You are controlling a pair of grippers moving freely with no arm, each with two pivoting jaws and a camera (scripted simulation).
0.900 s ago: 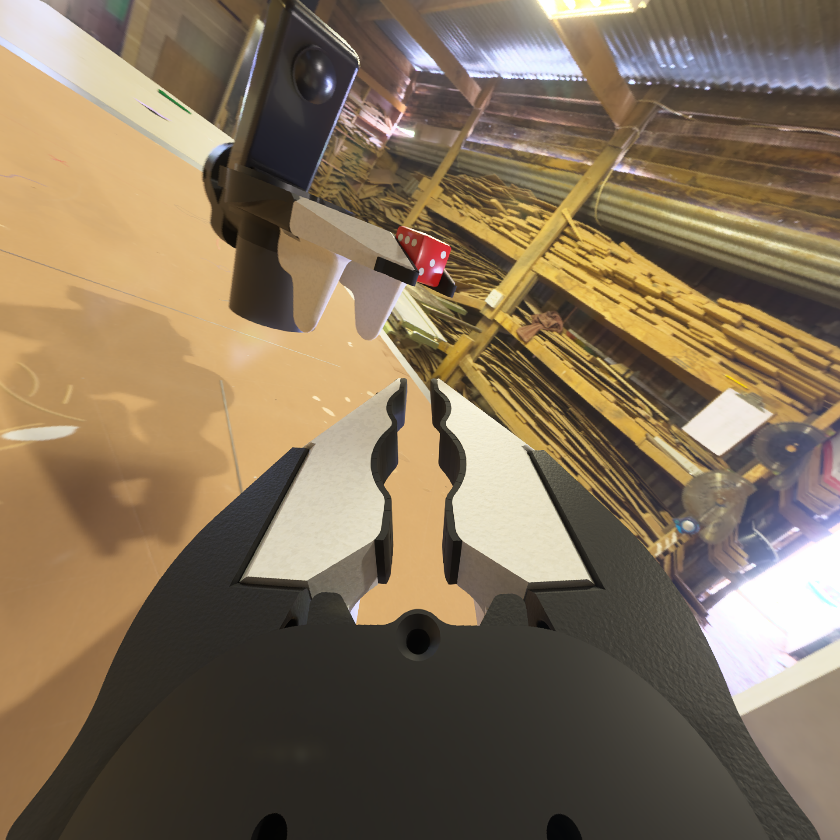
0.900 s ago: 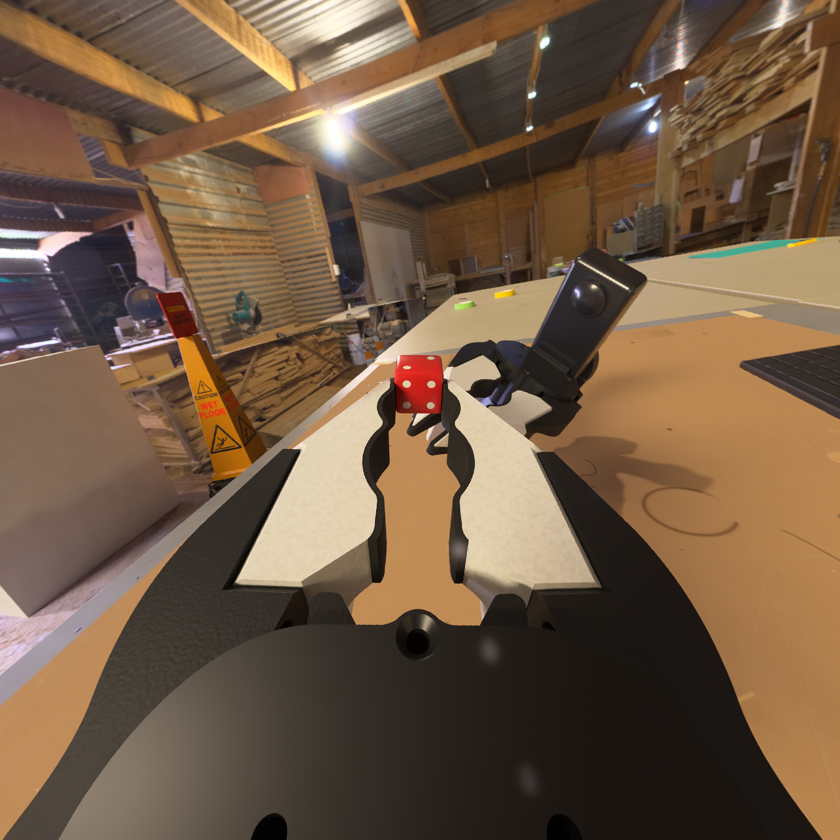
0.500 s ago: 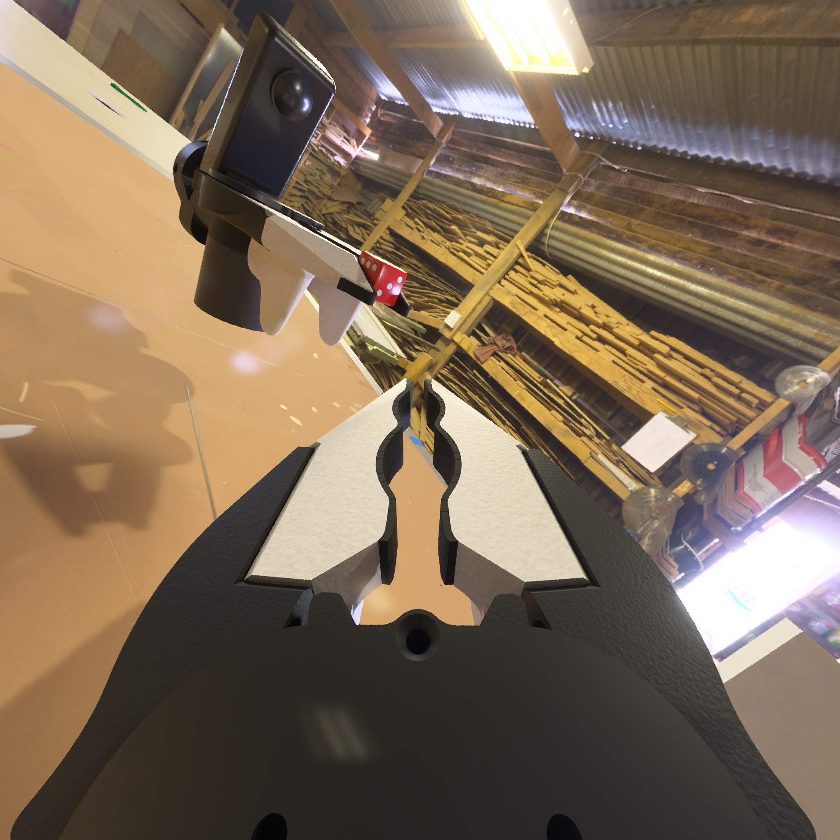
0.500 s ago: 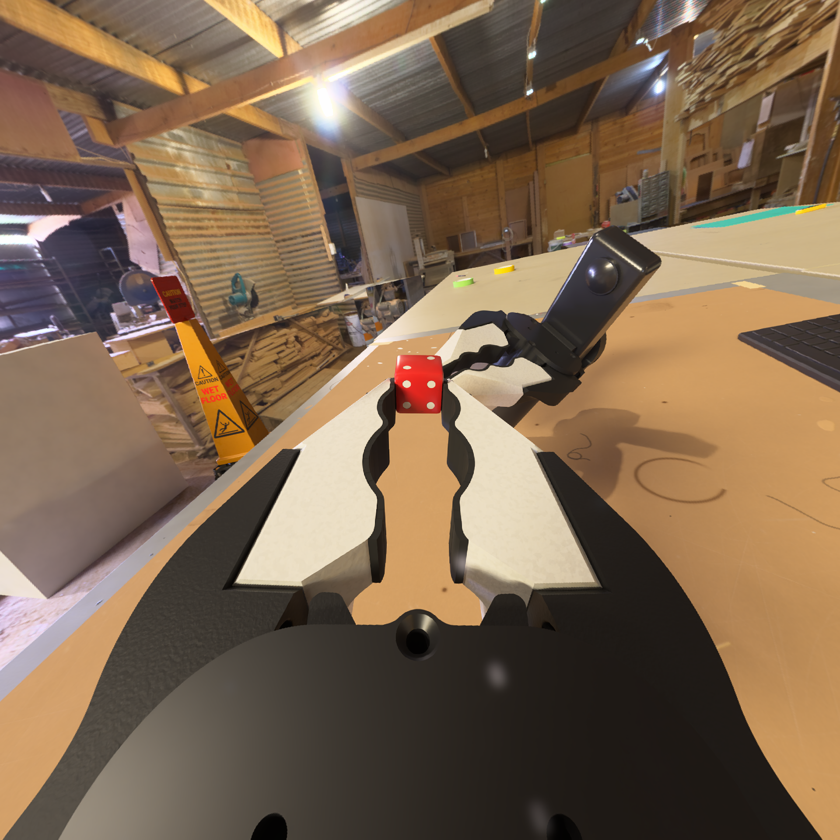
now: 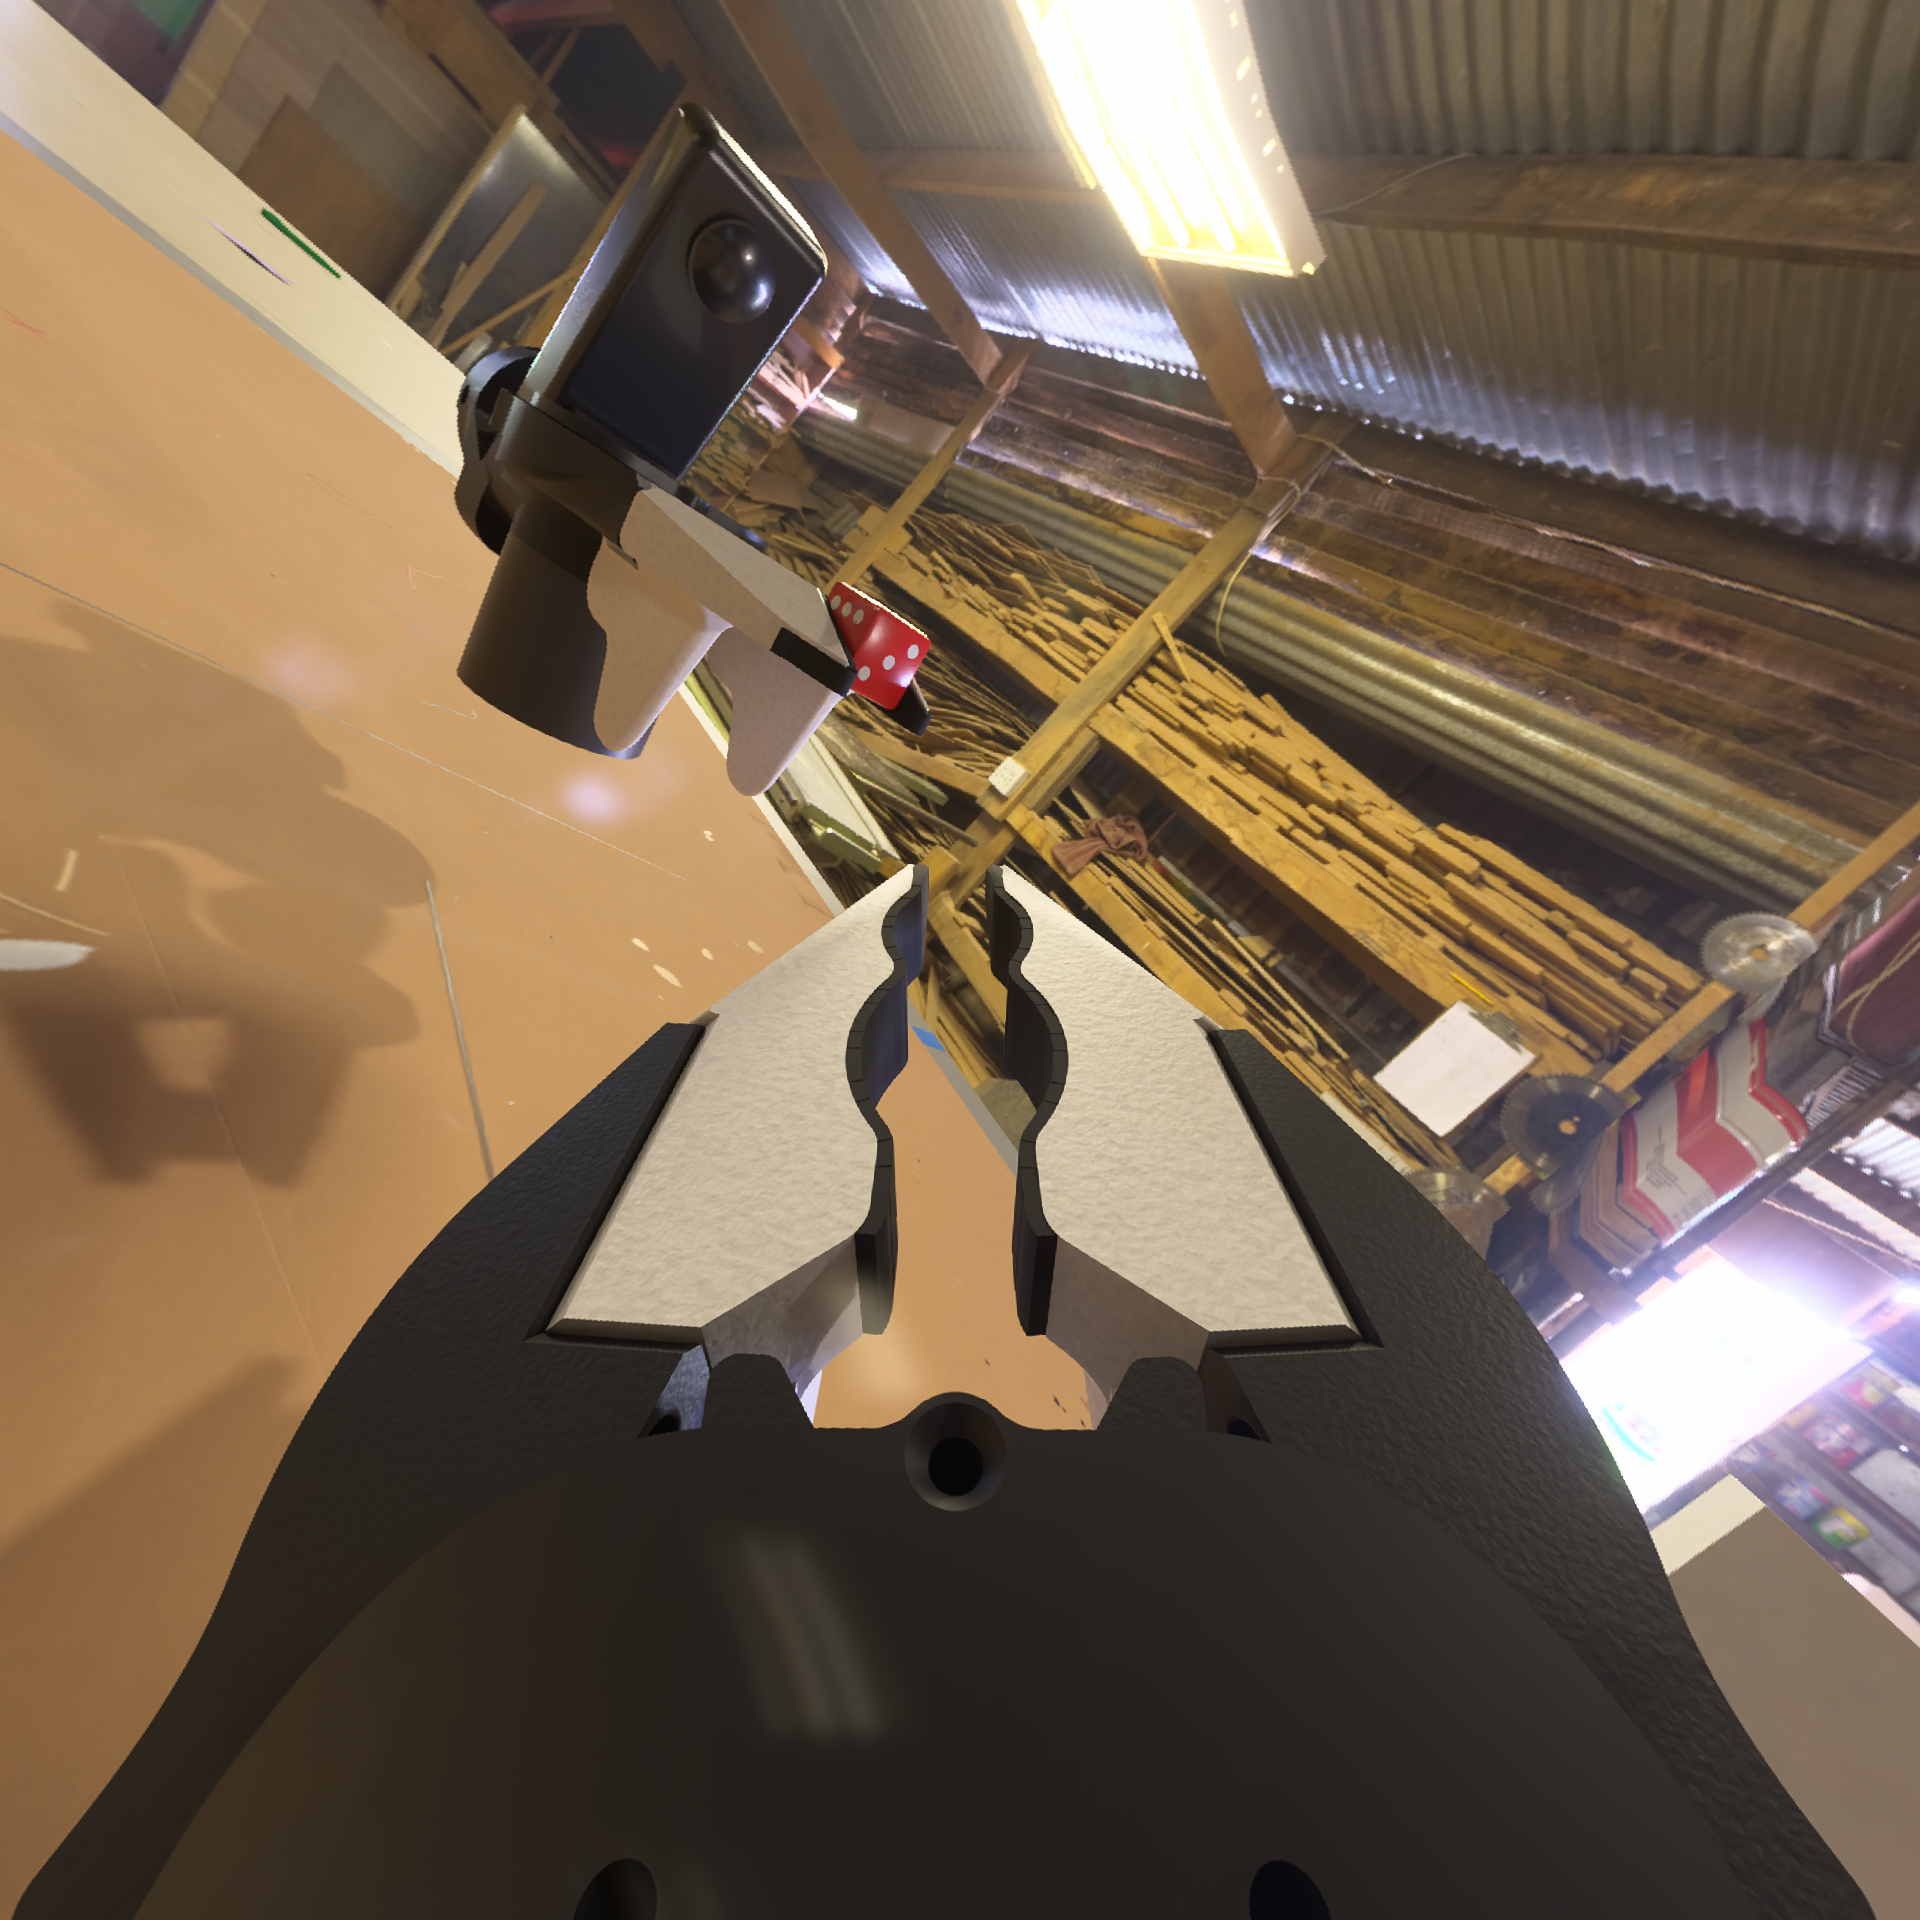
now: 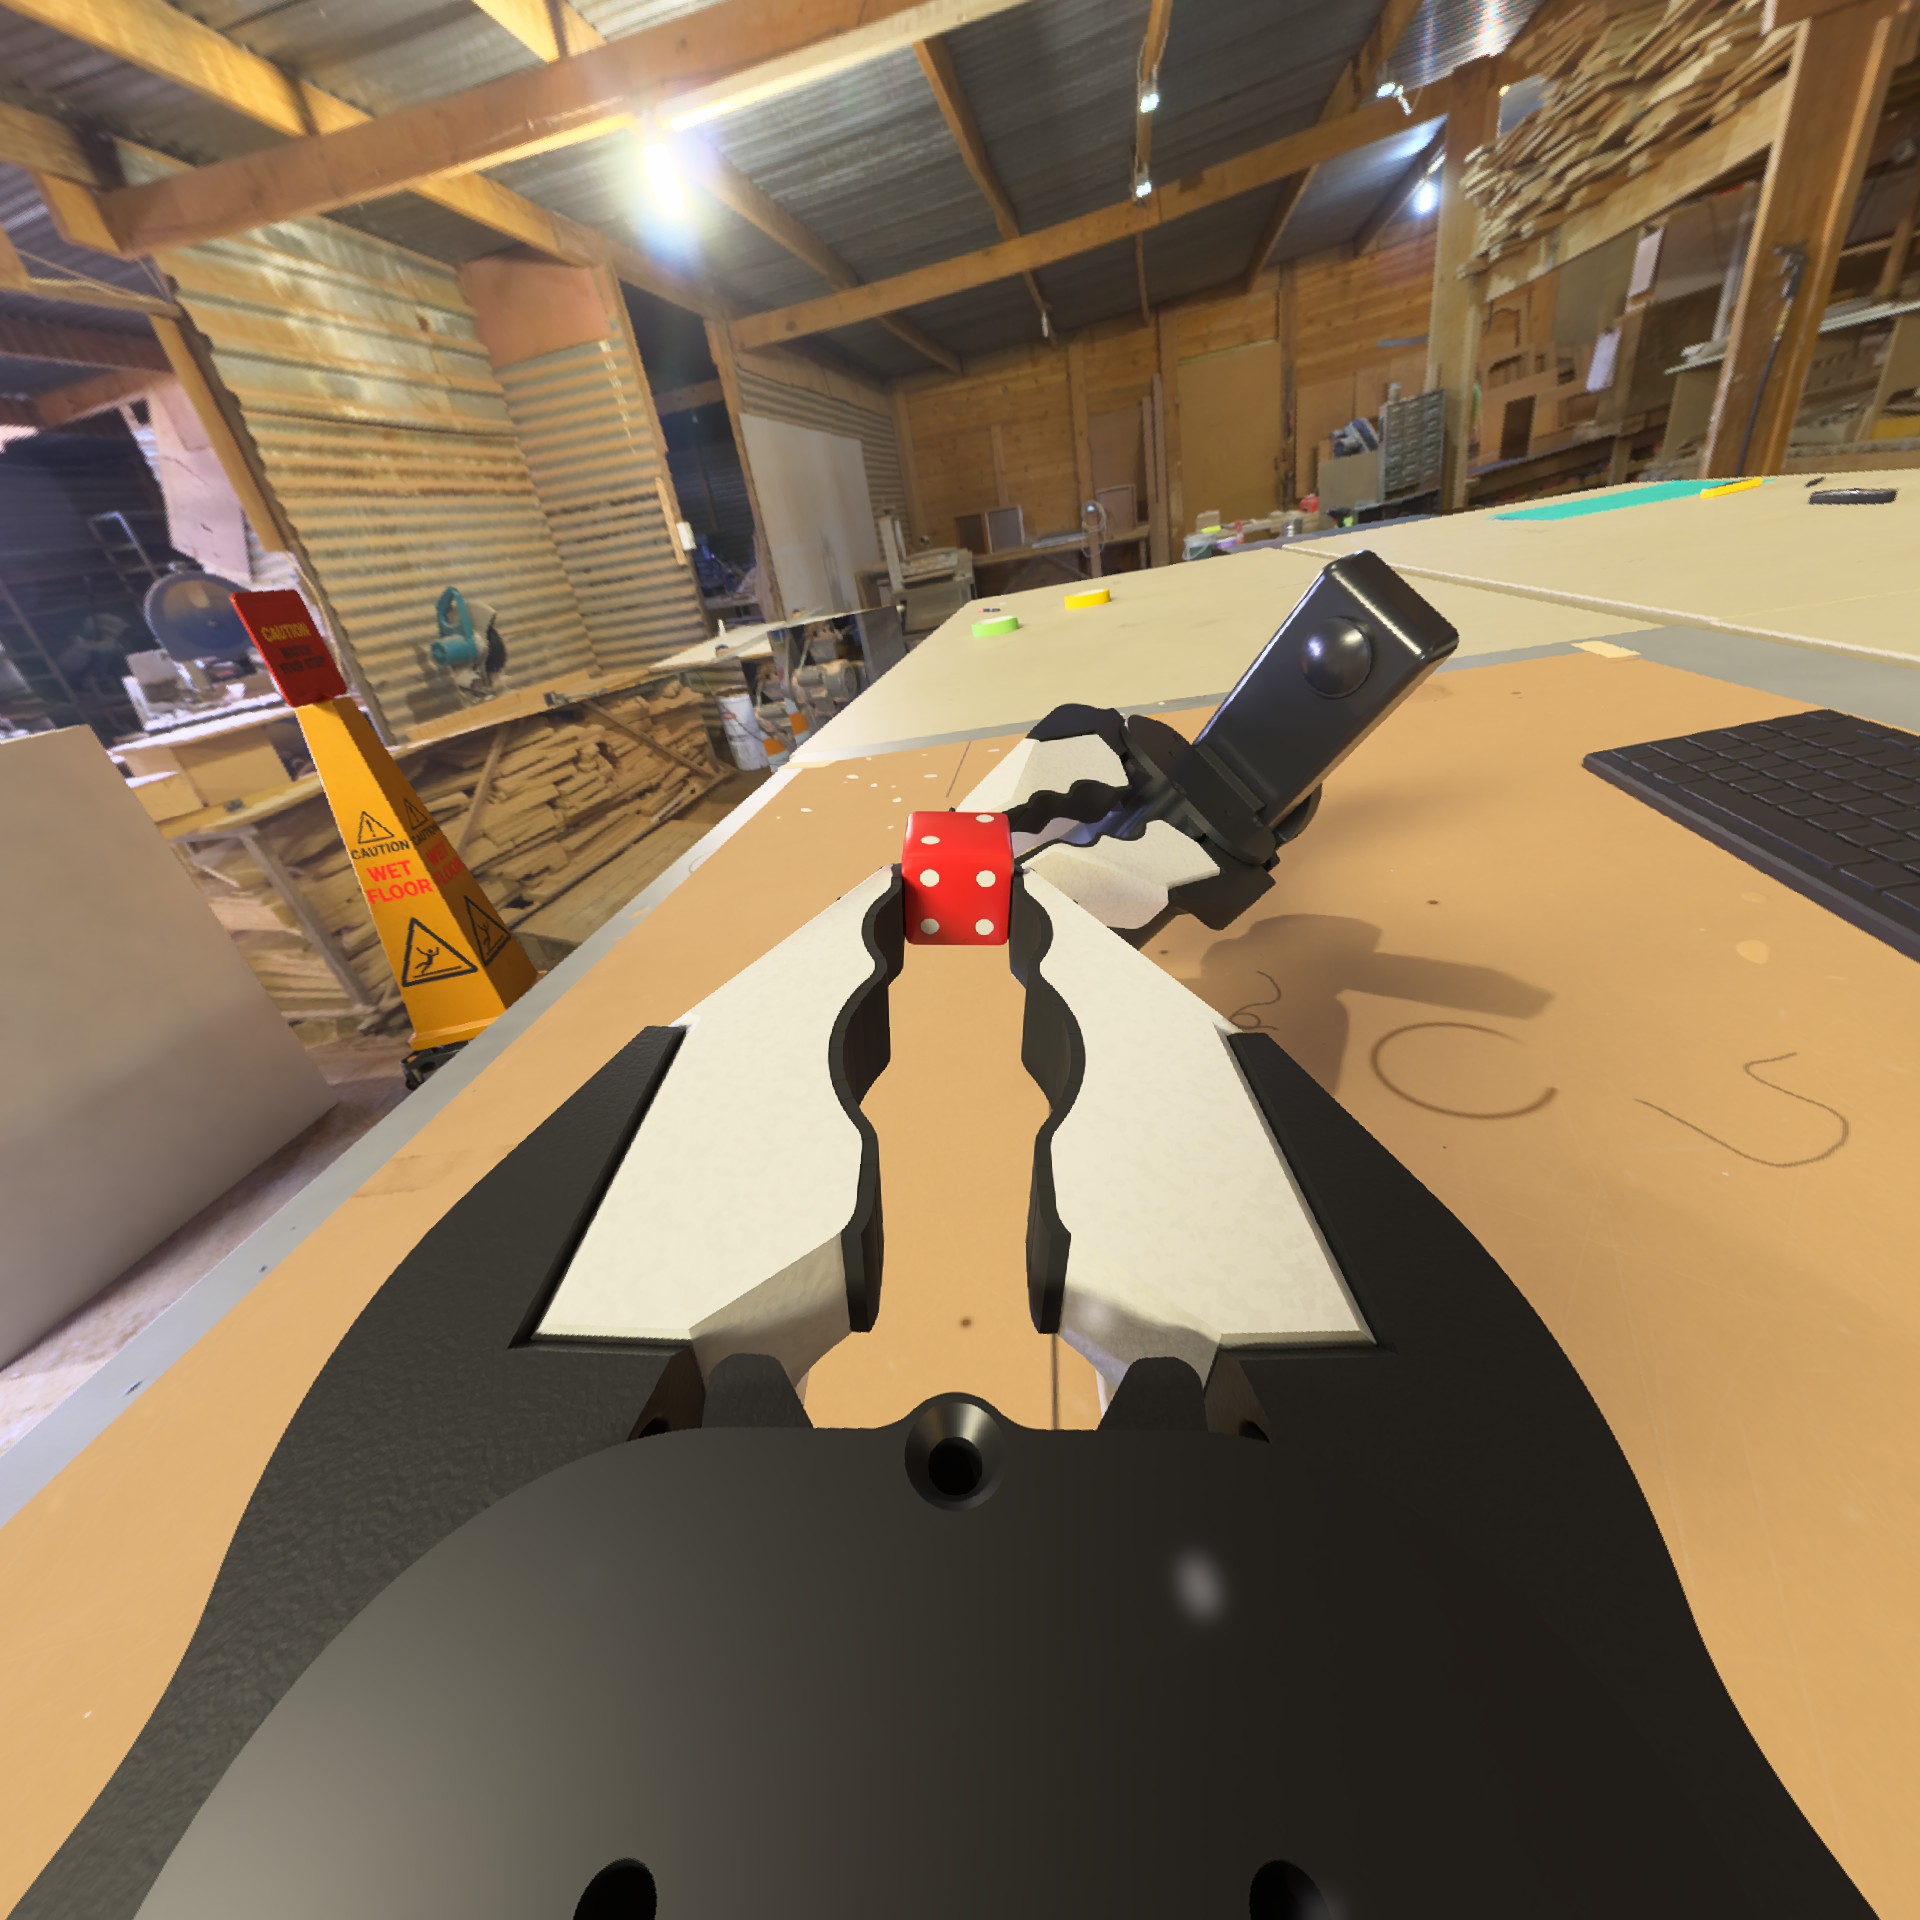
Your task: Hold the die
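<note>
The red die (image 6: 956,878) with white pips sits clamped between the fingertips of my right gripper (image 6: 956,883), above the brown table (image 6: 1455,1299). In the left wrist view the die (image 5: 881,652) shows at the tips of that right gripper (image 5: 868,675), up and to the left of my left gripper (image 5: 951,883). The left gripper is empty, with its jaws nearly together and a narrow gap at the tips. It points up past the table edge. In the right wrist view the left gripper (image 6: 1049,821) lies just behind and to the right of the die, apart from it.
A black keyboard (image 6: 1787,790) lies at the right of the table. A yellow wet-floor cone (image 6: 416,883) stands on the floor beyond the table's left edge. A green tape roll (image 6: 994,627) and a yellow one (image 6: 1087,598) sit on the far pale board.
My left gripper's jaws narrowed, then parted slightly again. The right gripper has kept its hold on the die. The two grippers have shifted a little relative to each other.
</note>
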